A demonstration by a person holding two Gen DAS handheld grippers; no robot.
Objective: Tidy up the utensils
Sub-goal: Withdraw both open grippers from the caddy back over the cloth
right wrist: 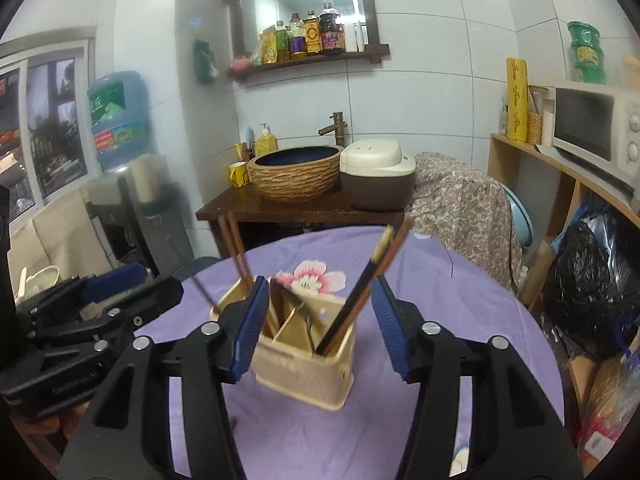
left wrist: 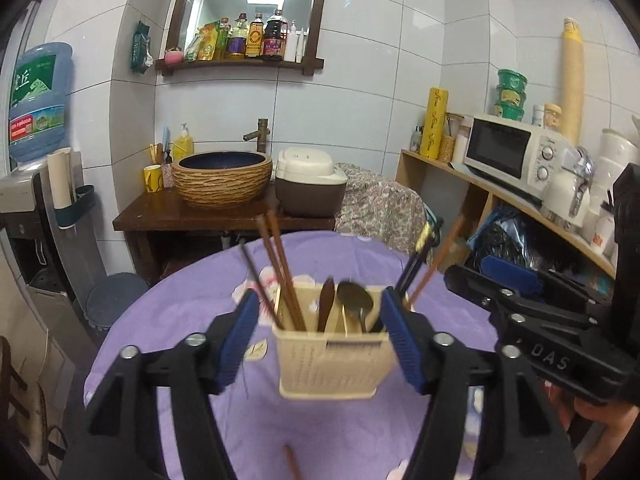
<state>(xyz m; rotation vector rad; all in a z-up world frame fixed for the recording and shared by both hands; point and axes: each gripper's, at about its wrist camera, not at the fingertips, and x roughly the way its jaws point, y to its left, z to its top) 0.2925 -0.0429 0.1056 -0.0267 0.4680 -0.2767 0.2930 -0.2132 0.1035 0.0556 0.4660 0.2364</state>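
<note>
Both my tools are released, the left tool [left wrist: 320,340] squarely facing the utensil holder [left wrist: 330,364] near the middle of the purple-covered surface [left wrist: 192,304], the right tool [right wrist: 316,324] beside it, chopsticks [left wrist: 282,268] leaning upright.

The left claw [left wrist: 320,336] is built of black plastic arms with triangular cut-outs, joined by round silver screws. Each finger carries a long blue ribbed pad [left wrist: 238,340]. The right claw [right wrist: 316,328] has the same make: black arms, silver screw heads, blue ribbed pads [right wrist: 390,330]. Seen from the left wrist, its black body bears the pale letters "DAS". The left claw's body bears faint blurred lettering.
</note>
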